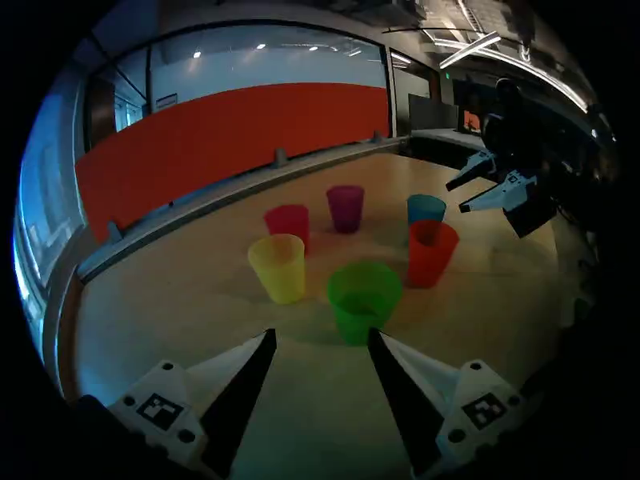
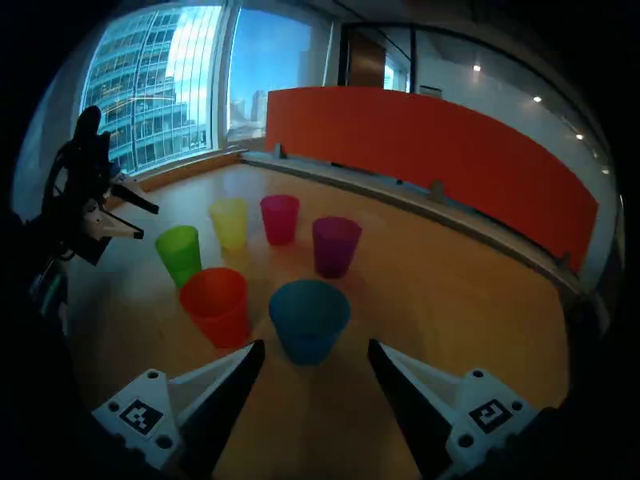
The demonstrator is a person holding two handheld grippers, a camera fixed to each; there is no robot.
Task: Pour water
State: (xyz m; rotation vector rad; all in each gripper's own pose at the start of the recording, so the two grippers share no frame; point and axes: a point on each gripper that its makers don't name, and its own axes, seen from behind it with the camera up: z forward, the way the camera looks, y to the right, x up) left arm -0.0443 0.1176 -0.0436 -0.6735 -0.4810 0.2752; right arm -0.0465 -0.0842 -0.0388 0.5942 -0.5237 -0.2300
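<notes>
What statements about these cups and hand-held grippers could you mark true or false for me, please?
The green cup stands nearest the left hand-held gripper. True.
The right hand-held gripper is shut on the blue cup. False: it is open and not gripping the cup.
The purple cup lies on its side. False: it stands upright.
The orange cup stands beside the blue cup. True.

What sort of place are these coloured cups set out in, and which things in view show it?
Probably an office or meeting room high in a city building: a broad wooden table, an orange partition panel along its far edge, and big windows looking onto neighbouring towers.
</notes>
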